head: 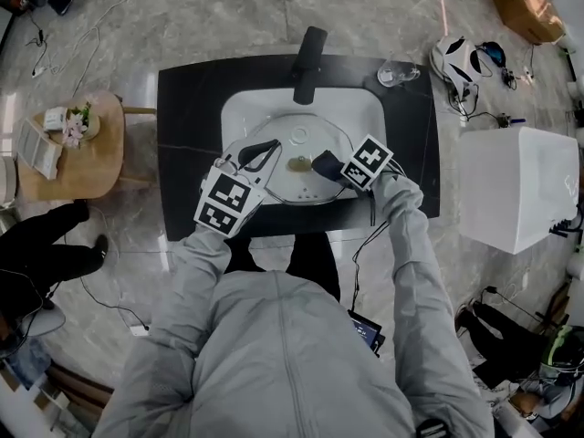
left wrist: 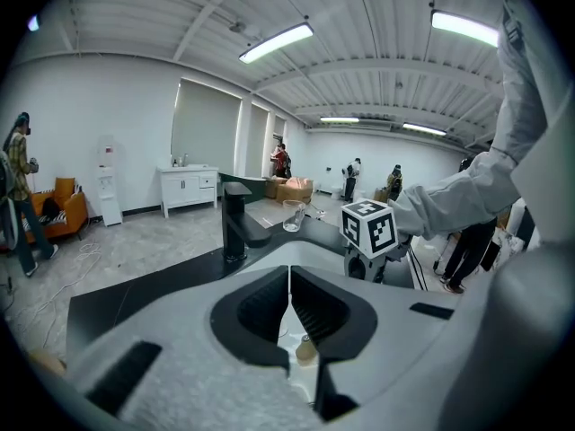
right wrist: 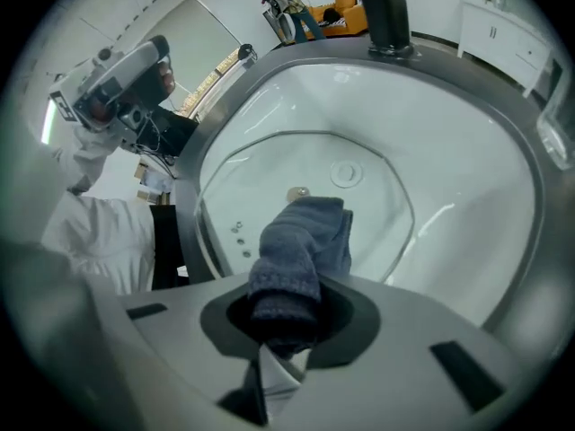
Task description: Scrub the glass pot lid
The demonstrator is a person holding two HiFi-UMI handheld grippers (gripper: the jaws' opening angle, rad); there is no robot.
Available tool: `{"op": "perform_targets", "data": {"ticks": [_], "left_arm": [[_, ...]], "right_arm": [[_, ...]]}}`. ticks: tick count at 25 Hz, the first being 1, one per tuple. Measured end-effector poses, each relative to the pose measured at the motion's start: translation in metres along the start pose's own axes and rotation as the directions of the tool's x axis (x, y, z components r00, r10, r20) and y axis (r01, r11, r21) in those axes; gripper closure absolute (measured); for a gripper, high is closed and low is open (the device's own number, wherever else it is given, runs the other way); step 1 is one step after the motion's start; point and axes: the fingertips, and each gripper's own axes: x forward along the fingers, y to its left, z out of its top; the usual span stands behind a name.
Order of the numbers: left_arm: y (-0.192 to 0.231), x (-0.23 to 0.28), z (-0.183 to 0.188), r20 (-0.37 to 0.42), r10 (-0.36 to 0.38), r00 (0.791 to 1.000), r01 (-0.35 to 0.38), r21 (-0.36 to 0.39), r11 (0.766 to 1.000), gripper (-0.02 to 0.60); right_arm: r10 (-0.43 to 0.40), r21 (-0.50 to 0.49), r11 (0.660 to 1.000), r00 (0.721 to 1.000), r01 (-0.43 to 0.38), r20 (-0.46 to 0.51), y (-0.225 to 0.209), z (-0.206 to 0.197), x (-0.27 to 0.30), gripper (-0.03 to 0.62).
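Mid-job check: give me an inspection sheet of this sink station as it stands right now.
Surface: black countertop with a white sink set in it.
Job's things: glass pot lid in the sink; grey-blue cloth over it.
Clutter: drinking glass on the countertop, right of the faucet.
Grippers: left claw shut, apparently on the lid's rim; right claw shut on the cloth.
Cables: cable hanging from the right claw; floor cables.
Surroundings: wooden table, white box, bystander's legs.

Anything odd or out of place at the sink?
Nothing stands out. The glass lid looks intact in the basin, the cloth is pinched in the right gripper, and the drinking glass stands upright on the counter.
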Motion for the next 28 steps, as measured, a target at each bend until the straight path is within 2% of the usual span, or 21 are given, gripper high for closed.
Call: {"op": "perform_targets", "data": {"ticks": [4, 7, 9, 10, 14, 17, 21, 25, 28], "left_arm": [[0.006, -0.001, 0.008, -0.002, 0.059, 0.998, -0.059, -0.014, 0.998, 0.552], [0.012, -0.008, 0.016, 0.015, 0.092, 0.996, -0.092, -0.005, 0.996, 0.552], [0.006, -0.006, 0.014, 0.02, 0.078, 0.997, -0.078, -0.002, 0.997, 0.552], [0.003, -0.005, 0.014, 0.024, 0.07, 0.997, -0.07, 0.001, 0.998, 0.552], [0.0, -0.017, 0.026, 0.053, 0.018, 0.998, -0.021, 0.055, 0.998, 0.552], [0.0, -0.03, 0.035, 0.087, -0.015, 0.996, 0.008, 0.09, 0.996, 0.552], [-0.002, -0.046, 0.052, 0.125, -0.049, 0.991, 0.027, 0.168, 0.985, 0.552], [-0.007, -0.067, 0.081, 0.18, -0.083, 0.98, 0.035, 0.254, 0.967, 0.552], [-0.009, -0.083, 0.097, 0.219, -0.096, 0.971, 0.029, 0.291, 0.956, 0.552]], "right_arm": [[-0.079, -0.008, 0.997, 0.997, 0.079, 0.018, -0.032, 0.004, -0.004, 0.52], [-0.111, 0.003, 0.994, 0.988, 0.112, 0.107, -0.038, 0.016, -0.022, 0.522], [-0.165, 0.057, 0.986, 0.964, 0.156, 0.207, -0.044, 0.016, -0.043, 0.522], [-0.197, 0.086, 0.98, 0.943, 0.181, 0.267, -0.047, 0.017, -0.055, 0.521], [-0.319, 0.166, 0.948, 0.821, 0.273, 0.474, -0.03, 0.028, -0.11, 0.52], [-0.414, 0.205, 0.908, 0.721, 0.364, 0.556, -0.003, 0.03, -0.15, 0.52], [-0.499, 0.265, 0.855, 0.571, 0.445, 0.652, 0.042, 0.039, -0.193, 0.52], [-0.527, 0.286, 0.823, 0.474, 0.491, 0.705, 0.093, 0.047, -0.22, 0.52], [-0.562, 0.319, 0.785, 0.396, 0.53, 0.726, 0.125, 0.05, -0.238, 0.52]]}}
